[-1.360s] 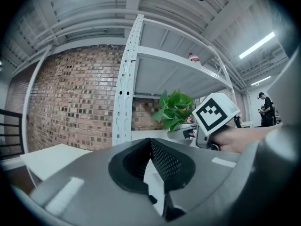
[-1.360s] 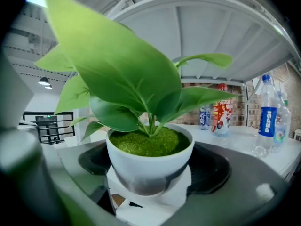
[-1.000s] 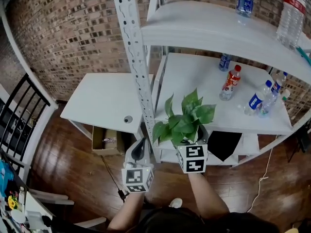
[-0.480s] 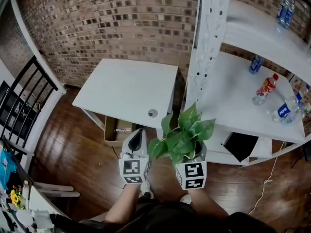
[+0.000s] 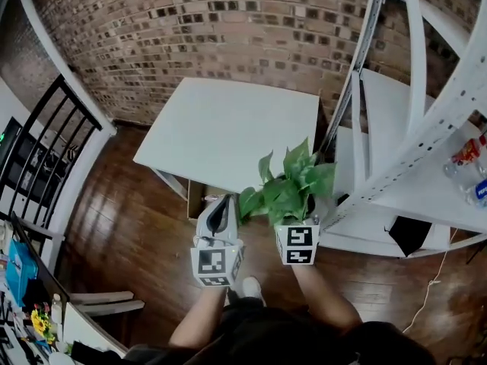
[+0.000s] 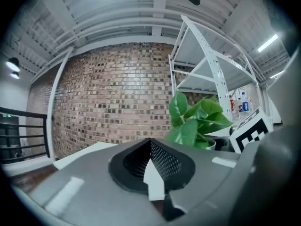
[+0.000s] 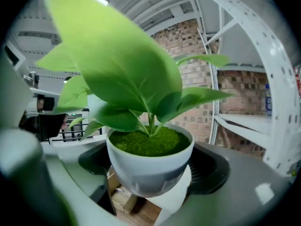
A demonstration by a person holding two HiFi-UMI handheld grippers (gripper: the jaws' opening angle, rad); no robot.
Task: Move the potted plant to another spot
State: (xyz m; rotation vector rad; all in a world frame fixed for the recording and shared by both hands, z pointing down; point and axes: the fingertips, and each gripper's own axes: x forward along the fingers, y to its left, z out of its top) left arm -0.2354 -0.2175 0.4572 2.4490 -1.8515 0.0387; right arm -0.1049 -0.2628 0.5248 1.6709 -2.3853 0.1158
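The potted plant (image 5: 289,185) has broad green leaves and a white round pot (image 7: 148,166) topped with moss. My right gripper (image 7: 149,173) is shut on the pot, one jaw on each side, and carries it in the air in front of the white table's (image 5: 236,124) near edge. In the head view the right gripper (image 5: 304,219) sits under the leaves, which hide its fingertips. My left gripper (image 5: 220,207) is beside it on the left, shut and holding nothing. In the left gripper view its pads (image 6: 151,159) meet, with the plant (image 6: 197,121) to the right.
A white metal shelf rack (image 5: 426,128) stands right of the table, with bottles (image 5: 468,154) on one shelf. A cardboard box (image 7: 123,199) sits under the table. A brick wall runs behind and a black railing (image 5: 46,150) stands at left. The floor is dark wood.
Both grippers and the plant have moved left, from the shelf rack's front to the white table's near edge. The right gripper has kept its hold on the pot.
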